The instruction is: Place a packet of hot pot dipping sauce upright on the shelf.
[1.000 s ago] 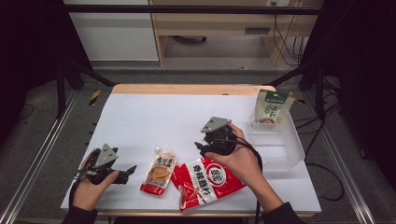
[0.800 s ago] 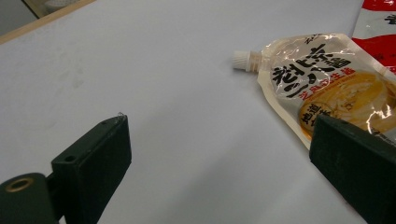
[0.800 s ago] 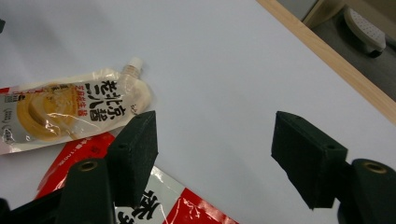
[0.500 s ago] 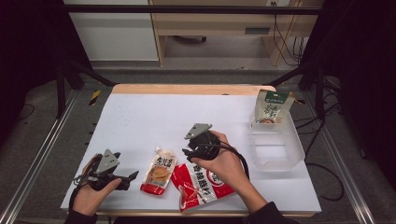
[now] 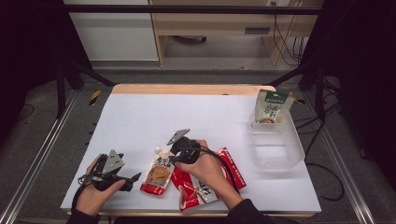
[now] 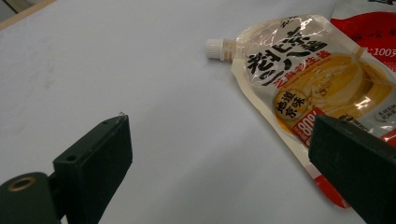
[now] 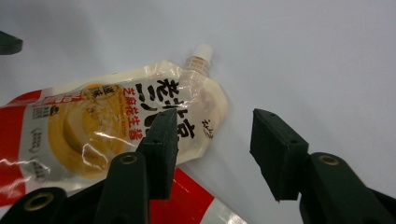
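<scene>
A cream and red spouted sauce pouch (image 5: 159,171) (image 6: 299,70) (image 7: 102,126) lies flat near the table's front edge. Beside it lies a red packet (image 5: 231,169) (image 7: 182,200), partly under the person's right hand. My right gripper (image 5: 172,156) (image 7: 212,123) hangs low over the pouch's spout-end corner. Its jaws have just been closing and stand half apart. That corner lies below the gap, and the pads do not press on it. My left gripper (image 5: 132,179) (image 6: 219,126) rests open at the front left, pointed at the pouch, with nothing between its jaws.
A clear plastic bin (image 5: 286,156) stands at the right of the white table (image 5: 187,116), with a green and white carton (image 5: 272,107) upright at its far end. The table's wooden far edge (image 5: 187,88) runs along the back.
The right hand has moved left and down, from over the red packet to the top of the pouch. The left hand has stayed put.
</scene>
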`<state>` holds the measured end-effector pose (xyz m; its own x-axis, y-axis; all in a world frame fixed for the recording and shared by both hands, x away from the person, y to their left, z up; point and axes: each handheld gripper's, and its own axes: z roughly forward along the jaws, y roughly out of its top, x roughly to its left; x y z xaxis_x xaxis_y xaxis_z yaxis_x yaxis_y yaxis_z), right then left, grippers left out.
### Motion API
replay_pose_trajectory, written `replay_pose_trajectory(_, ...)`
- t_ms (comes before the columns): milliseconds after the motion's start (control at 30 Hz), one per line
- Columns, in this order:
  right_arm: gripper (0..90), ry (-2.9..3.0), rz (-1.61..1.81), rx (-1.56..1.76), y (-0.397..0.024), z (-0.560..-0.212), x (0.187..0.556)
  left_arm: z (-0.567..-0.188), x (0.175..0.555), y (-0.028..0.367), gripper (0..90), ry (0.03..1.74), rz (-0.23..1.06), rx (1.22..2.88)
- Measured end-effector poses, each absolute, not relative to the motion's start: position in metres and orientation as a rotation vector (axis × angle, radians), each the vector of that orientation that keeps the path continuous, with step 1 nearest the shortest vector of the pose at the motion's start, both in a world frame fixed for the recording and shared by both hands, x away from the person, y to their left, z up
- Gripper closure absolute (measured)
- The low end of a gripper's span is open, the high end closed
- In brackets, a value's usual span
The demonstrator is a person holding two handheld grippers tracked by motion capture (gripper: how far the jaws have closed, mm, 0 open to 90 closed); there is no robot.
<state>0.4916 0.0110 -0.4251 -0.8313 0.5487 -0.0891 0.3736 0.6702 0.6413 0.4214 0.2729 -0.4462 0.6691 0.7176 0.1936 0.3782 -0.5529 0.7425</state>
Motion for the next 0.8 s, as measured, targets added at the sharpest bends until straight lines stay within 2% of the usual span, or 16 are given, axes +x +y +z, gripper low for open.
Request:
replay_pose_trajectory(333, 53.2, 2.643, 0.895, 0.815, 0.021, -0.445, 0.506, -0.446, 0.422, 0.271, 6.5, 0.825, 0.645, 2.218)
replay_pose_trajectory(800, 50.9, 2.656, 0.896, 0.852, 0.026, -0.453, 0.51, -0.446, 0.422, 0.272, 6.6, 0.825, 0.645, 2.219)
